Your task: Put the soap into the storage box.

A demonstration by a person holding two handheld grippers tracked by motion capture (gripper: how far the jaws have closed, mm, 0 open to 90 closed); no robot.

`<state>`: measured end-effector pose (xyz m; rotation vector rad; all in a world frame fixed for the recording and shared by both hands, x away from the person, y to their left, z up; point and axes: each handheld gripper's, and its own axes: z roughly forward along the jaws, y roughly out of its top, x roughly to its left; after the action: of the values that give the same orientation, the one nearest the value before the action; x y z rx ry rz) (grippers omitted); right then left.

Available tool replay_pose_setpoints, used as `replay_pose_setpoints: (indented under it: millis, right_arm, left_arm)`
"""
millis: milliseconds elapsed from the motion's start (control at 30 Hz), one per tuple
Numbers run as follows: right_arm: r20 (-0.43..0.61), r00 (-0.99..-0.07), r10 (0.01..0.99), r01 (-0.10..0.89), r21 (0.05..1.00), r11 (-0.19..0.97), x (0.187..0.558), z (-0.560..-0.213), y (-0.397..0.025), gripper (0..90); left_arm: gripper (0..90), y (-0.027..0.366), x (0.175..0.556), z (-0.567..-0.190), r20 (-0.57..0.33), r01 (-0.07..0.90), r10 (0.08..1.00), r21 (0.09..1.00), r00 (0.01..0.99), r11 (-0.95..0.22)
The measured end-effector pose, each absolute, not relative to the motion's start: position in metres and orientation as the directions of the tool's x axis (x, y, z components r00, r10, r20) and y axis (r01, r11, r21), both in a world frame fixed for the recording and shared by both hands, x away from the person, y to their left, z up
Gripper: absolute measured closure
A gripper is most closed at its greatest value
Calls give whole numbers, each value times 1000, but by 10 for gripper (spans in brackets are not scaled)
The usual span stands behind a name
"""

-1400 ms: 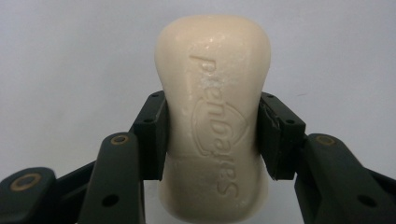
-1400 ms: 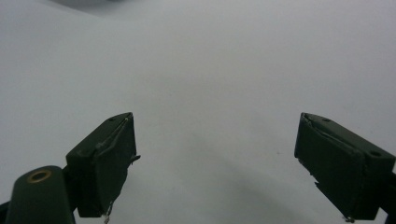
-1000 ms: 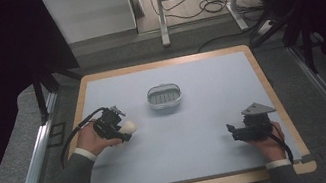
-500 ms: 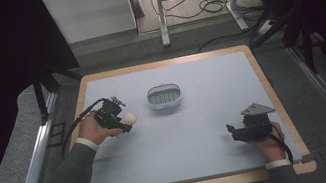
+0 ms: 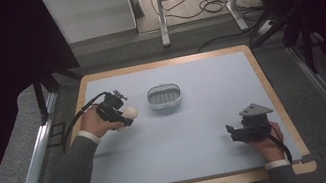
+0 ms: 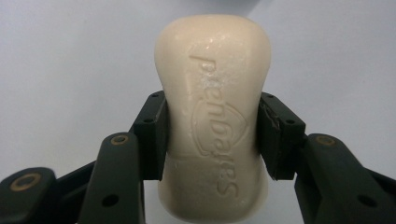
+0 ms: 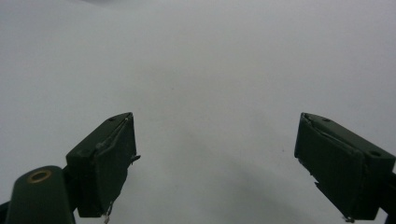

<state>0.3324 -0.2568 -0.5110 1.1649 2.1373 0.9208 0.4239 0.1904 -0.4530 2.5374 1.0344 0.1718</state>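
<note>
Now clamping the soap (image 6: 212,116) crosswise in the left gripper (image 5: 122,115) above the desk (image 5: 189,137), likely heading for the dish (image 5: 164,97) nearby, keeping the right gripper (image 7: 215,163) apart, empty, resting aside.

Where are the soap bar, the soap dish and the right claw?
soap bar (image 6: 215,112): left gripper view, embossed face.
soap dish (image 5: 165,103): high view, near rim.
right claw (image 7: 215,163): right gripper view, midway between its open jaws.
</note>
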Motion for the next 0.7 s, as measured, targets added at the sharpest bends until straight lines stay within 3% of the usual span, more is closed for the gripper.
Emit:
replay_pose_setpoints:
  millis: [700]
  right_arm:
    - [-138,-478,867,505,765,400,333,-512,-255,125]
  left_arm:
    - [501,167,462,-428,8,581,636,395,772,-711]
